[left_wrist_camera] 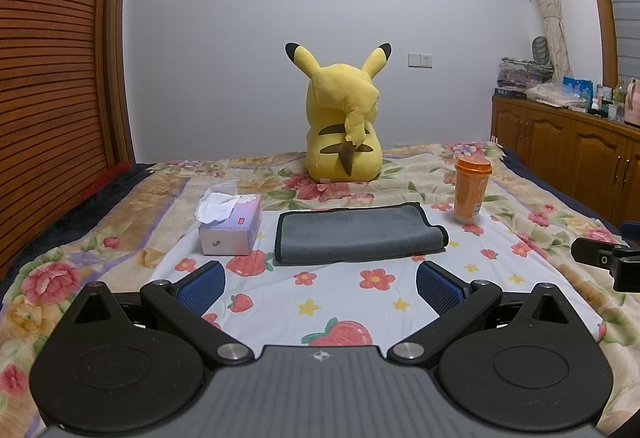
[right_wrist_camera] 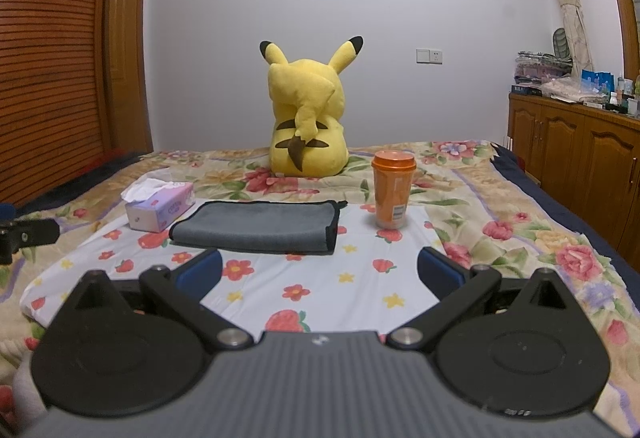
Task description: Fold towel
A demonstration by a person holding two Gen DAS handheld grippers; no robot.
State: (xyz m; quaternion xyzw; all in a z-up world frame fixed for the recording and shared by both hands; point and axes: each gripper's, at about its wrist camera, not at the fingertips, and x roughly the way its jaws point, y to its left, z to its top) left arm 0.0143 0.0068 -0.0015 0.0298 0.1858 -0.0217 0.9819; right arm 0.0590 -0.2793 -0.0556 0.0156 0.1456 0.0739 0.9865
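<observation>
Left wrist view: grey black-edged microfibre towel [left_wrist_camera: 358, 237] lies flat, apparently already doubled, on the strawberry-print sheet [left_wrist_camera: 352, 298] ahead of left gripper [left_wrist_camera: 320, 288] and right gripper [right_wrist_camera: 319, 274], both jaws wide, empty; looks soft, light, limp — pinch near-edge corners.

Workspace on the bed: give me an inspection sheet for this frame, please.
Surface: bed with white strawberry-print sheet over floral blanket.
Job's things: grey towel lying flat, already folded over.
Clutter: tissue box left of towel; orange cup right, upright; yellow plush behind.
Grippers: left gripper and right gripper open, empty, short of the towel.
Cables: nothing seen.
Surroundings: wooden cabinet, cluttered top.
</observation>
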